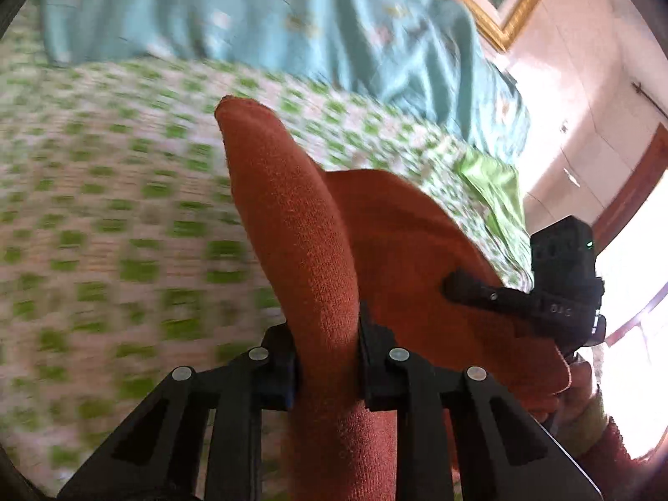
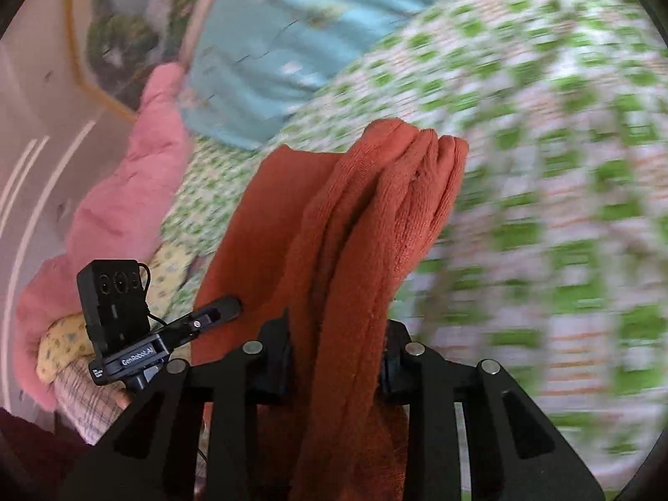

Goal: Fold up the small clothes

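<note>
left gripper (image 2: 225,309), "GenRobot.AI" label, orange cloth (image 2: 375,217)

- Cloth (image 1: 317,250) at frame centre, between the left gripper (image 1: 327,359) jaws, over the bedsheet (image 1: 104,208).
- Blanket (image 1: 271,21) across the top.
- Right gripper (image 1: 463,288) at right.

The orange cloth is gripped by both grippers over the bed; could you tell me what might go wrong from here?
1. The left gripper pinches only a narrow rolled edge of the orange cloth, which might slip out when pulled taut.
2. The right gripper clamps several bunched folds, so the fold could come out uneven.
3. The pink garment and the patterned clothes lie close by and could get dragged along.
</note>
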`<state>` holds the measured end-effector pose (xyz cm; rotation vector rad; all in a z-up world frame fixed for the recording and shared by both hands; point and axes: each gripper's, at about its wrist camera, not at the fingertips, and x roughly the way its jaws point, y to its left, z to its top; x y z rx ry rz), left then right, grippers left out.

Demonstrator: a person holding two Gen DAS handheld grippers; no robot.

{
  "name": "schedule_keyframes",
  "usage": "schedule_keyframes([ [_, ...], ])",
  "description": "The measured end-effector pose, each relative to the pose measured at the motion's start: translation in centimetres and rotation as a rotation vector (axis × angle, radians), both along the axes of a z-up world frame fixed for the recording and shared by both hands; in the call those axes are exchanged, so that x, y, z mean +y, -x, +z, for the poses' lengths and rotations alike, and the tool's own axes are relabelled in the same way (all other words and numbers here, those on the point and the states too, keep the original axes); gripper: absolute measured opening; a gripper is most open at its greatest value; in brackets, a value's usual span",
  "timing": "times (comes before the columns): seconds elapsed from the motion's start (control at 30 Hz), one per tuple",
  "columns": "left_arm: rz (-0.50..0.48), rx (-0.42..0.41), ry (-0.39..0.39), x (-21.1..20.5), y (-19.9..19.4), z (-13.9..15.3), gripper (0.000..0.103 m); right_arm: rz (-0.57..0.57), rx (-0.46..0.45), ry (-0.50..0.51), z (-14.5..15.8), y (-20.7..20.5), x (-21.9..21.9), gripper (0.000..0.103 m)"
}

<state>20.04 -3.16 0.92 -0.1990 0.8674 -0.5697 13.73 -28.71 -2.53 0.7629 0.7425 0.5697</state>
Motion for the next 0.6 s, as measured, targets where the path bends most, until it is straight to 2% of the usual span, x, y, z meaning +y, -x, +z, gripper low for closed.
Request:
schedule_keyframes([
  [0.1, 0.082, 0.009, -0.010, 4.9, 1.2, 0.7, 0.021, 0.075, -0.015, -0.047, -0.1, -1.7, 4.1, 0.031],
  [0.23, 0.172, -0.002, -0.039, 9.2, 2.4, 0.6, 0.021, 0.164, -0.011, -0.060, -0.5, -3.8, 9.4, 0.031],
  [0.33, 0.224, 0.020, -0.031, 11.7, 2.3, -0.7, 0.021, 0.206, 0.004, -0.051, -1.2, -5.2, 12.4, 0.031],
  [0.43, 0.255, 0.065, -0.050, 12.9, 1.8, -3.2, 0.022, 0.210, 0.038, -0.041, -2.5, -5.7, 13.5, 0.031],
  [0.53, 0.299, 0.111, -0.140, 12.9, 1.5, -5.9, 0.037, 0.195, 0.092, 0.011, -4.3, -5.8, 14.0, 0.034],
  [0.6, 0.313, 0.105, -0.146, 13.1, 1.9, -6.3, 0.048, 0.192, 0.110, 0.005, -5.0, -5.5, 13.7, 0.042],
])
